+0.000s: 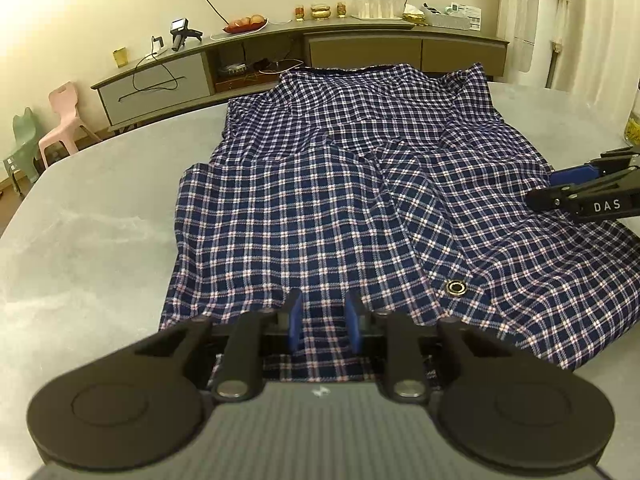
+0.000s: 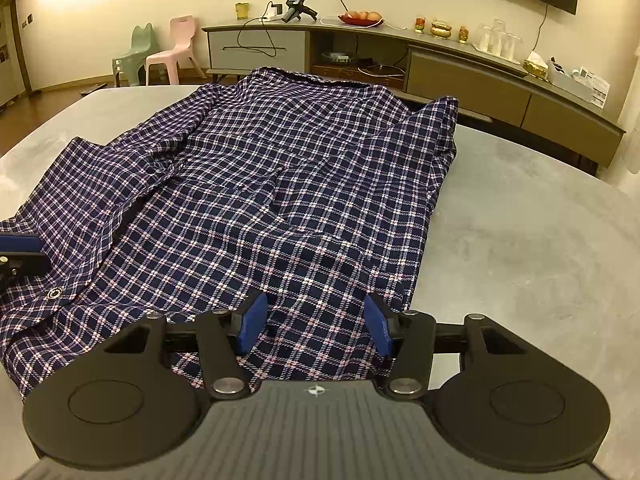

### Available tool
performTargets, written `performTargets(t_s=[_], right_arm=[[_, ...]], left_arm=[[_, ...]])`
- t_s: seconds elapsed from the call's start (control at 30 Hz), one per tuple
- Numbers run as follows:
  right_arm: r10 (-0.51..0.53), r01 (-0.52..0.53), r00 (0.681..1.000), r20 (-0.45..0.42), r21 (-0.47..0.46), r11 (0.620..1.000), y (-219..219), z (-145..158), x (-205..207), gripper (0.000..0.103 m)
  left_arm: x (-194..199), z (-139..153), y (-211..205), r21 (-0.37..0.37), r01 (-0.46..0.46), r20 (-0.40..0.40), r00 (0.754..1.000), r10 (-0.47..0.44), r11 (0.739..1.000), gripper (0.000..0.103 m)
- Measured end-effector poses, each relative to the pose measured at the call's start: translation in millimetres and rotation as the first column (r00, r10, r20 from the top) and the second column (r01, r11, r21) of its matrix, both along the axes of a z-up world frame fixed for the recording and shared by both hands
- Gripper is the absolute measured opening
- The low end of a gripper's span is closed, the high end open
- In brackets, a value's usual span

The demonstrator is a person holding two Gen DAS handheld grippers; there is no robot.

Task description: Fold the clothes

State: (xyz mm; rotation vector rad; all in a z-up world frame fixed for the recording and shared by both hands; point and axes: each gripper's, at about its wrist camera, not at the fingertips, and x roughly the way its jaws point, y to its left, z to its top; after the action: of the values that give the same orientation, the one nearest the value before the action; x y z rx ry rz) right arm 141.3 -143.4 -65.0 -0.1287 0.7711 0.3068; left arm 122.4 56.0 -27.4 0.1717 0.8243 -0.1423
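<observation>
A navy, white and pink plaid shirt (image 1: 360, 200) lies spread on the grey table (image 1: 100, 220), with folds over its middle and a metal snap (image 1: 456, 288) near the front. My left gripper (image 1: 325, 320) hovers over the shirt's near hem, its blue pads a narrow gap apart and flat cloth showing between them. My right gripper (image 2: 316, 326) stands open wide over the near hem of the shirt (image 2: 280, 200), with nothing pinched. Each gripper also shows in the other's view: the right gripper (image 1: 548, 188) at the right edge, the left gripper (image 2: 24, 254) at the left edge.
Bare table (image 2: 520, 240) lies right of the shirt and on its left side. Behind stands a long sideboard (image 1: 280, 40) with a fruit bowl (image 1: 244, 24), glasses and cables. A pink chair (image 1: 64, 120) and a green chair (image 1: 20, 144) stand on the floor. A bottle (image 1: 634, 128) is at the right edge.
</observation>
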Motion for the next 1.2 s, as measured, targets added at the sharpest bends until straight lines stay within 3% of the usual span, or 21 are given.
performTargets(t_s=[0.13,0.27,0.5,0.57,0.67,0.77,0.87,0.97,1.07,1.2], right_arm=[[-0.005,0.005,1.0,0.004,-0.003,1.0,1.3,-1.7,3.4,0.056],[-0.005,0.005,1.0,0.002,-0.006,1.0,3.3,-1.4,0.6,0.055],[-0.012,0.011,1.0,-0.022,-0.012,1.0,-0.9,0.8,-7.2,0.056],[-0.034,0.034,0.999,-0.023,-0.023,0.999,-7.4,7.6,-11.5,0.055],[-0.058,0.06,0.997,0.061,-0.041,0.997,-17.4,41.3,-36.4,0.055],[-0.006,0.008,0.996,0.085,-0.025,1.0,-17.8,64.4,-71.4,0.055],[0.046,-0.044,0.998,0.047,-0.044,0.998,-10.3,52.7,-99.1,0.054],[0.003,-0.005,0.999,-0.039,-0.047,0.999,-18.0,17.5,-105.9,0.046],[-0.044,0.047,0.997,-0.068,0.039,0.998,-38.8,12.3,-106.5,0.046],[-0.063,0.066,0.995,-0.076,0.037,0.997,-43.9,13.1,-114.8,0.046]], left_arm=[[-6.2,0.4,0.6,-0.01,-0.012,-0.006,1.0,0.012,1.0,0.023],[-13.9,2.1,-5.1,-0.039,-0.03,-0.029,0.999,0.029,0.999,0.017],[-37.1,14.1,-13.2,-0.059,0.014,-0.044,0.999,-0.017,0.998,0.017],[-35.3,27.0,1.6,-0.095,-0.014,-0.01,1.0,0.013,0.995,0.017],[-25.5,46.8,29.8,-0.127,-0.073,0.05,0.996,0.08,0.989,0.017],[-5.3,48.7,52.7,-0.14,-0.129,0.057,0.989,0.138,0.982,0.017],[16.8,25.8,62.8,-0.124,-0.178,-0.005,0.984,0.178,0.976,0.017],[25.4,1.8,67.0,-0.097,-0.201,-0.035,0.979,0.199,0.975,0.021],[24.5,3.3,68.1,-0.087,-0.192,-0.028,0.981,0.19,0.978,0.021],[18.2,20.5,68.8,-0.093,-0.208,0.006,0.978,0.209,0.974,0.018]])
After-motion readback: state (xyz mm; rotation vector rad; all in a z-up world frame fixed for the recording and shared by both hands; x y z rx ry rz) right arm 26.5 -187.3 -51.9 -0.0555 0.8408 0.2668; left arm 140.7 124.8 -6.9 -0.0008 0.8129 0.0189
